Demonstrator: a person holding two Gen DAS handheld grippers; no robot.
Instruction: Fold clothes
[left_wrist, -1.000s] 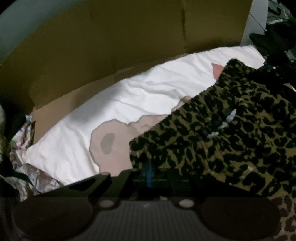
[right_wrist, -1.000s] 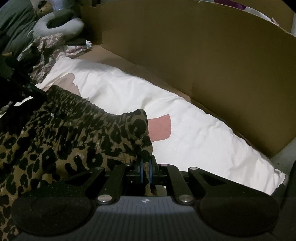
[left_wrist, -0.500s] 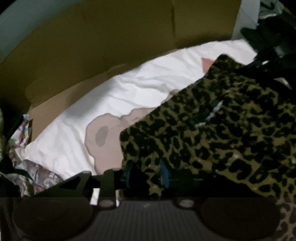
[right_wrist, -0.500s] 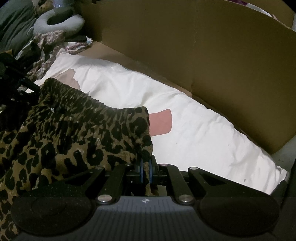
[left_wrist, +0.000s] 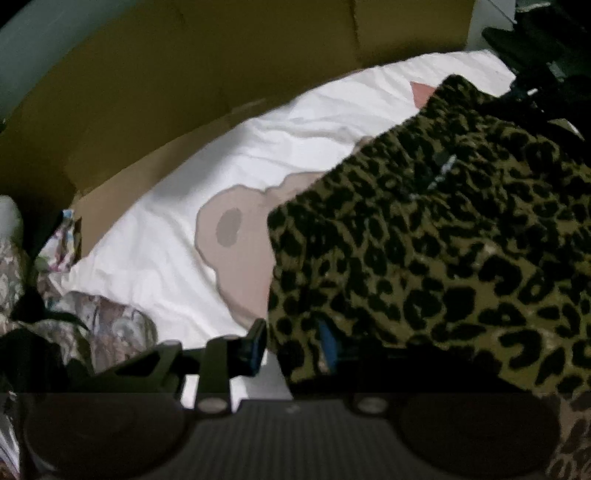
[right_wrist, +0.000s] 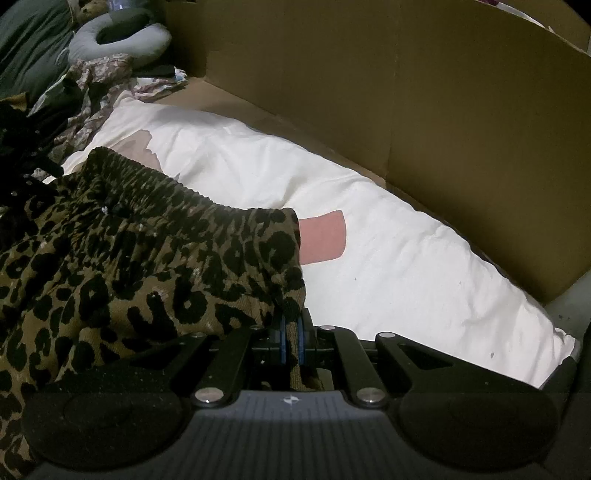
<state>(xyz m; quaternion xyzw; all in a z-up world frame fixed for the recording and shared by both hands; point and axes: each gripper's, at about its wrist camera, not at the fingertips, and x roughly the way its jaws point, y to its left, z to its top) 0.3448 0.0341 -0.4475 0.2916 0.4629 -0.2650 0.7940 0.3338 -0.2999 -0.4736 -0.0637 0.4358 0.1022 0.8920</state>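
A leopard-print garment with a gathered elastic waistband lies across a white pillow printed with a beige bear. In the left wrist view my left gripper has its jaws apart and closing. The garment's near corner hangs between them, and the left pad stands clear of the cloth. In the right wrist view the same garment spreads to the left. My right gripper is shut on the end of its waistband, over the pillow.
A tall cardboard wall runs behind the pillow and shows in the left wrist view too as cardboard. Crumpled floral cloth lies at the pillow's left end. A grey ring cushion sits far back left.
The left gripper's jaws went from shut on the garment's corner to apart, and the gripper shifted left so the corner now sits off to its right side. The right gripper kept still, holding on.
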